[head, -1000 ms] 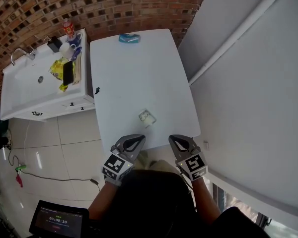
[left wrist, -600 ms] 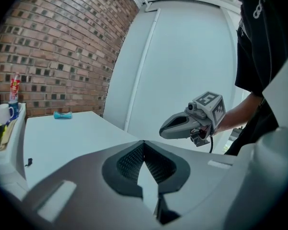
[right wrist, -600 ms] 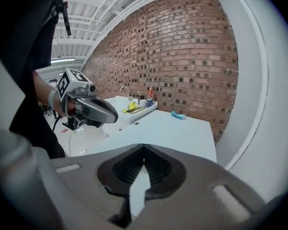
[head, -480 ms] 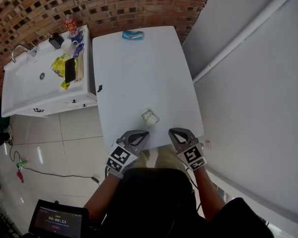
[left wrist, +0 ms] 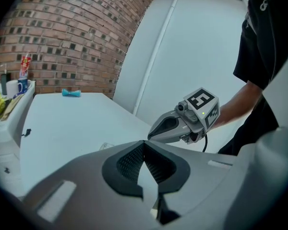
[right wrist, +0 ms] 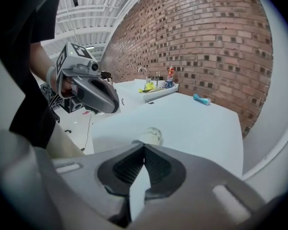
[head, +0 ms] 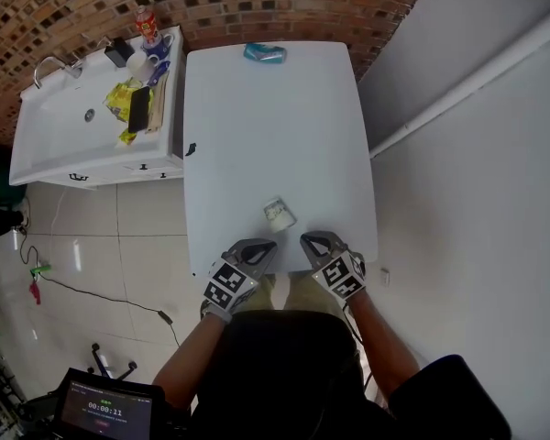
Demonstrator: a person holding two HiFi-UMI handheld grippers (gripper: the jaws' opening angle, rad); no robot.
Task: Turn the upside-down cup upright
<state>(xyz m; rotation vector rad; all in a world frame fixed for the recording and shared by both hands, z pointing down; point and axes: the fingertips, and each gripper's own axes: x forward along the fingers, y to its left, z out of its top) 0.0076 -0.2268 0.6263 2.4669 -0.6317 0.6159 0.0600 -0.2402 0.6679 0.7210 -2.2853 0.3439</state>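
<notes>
A small pale cup (head: 278,214) stands on the white table (head: 266,126) near its front edge, with a round flat end facing up. My left gripper (head: 267,244) sits just short of the table's near edge, left of the cup, its jaws shut with nothing between them. My right gripper (head: 305,239) is level with it on the cup's right, also shut and empty. Neither touches the cup. In the right gripper view the cup (right wrist: 150,135) lies just beyond the shut jaws (right wrist: 144,146), and the left gripper (right wrist: 89,92) hovers to the left. The left gripper view shows the right gripper (left wrist: 182,121).
A blue object (head: 264,53) lies at the table's far edge. A white sink counter (head: 64,145) with bottles, a mug and a yellow packet adjoins the table's left side. The brick wall is behind, a white wall on the right. A screen (head: 105,415) and cables lie on the floor.
Both grippers have moved forward to the table's near edge and closer together, nearer the cup. The cup has stayed in place on the table.
</notes>
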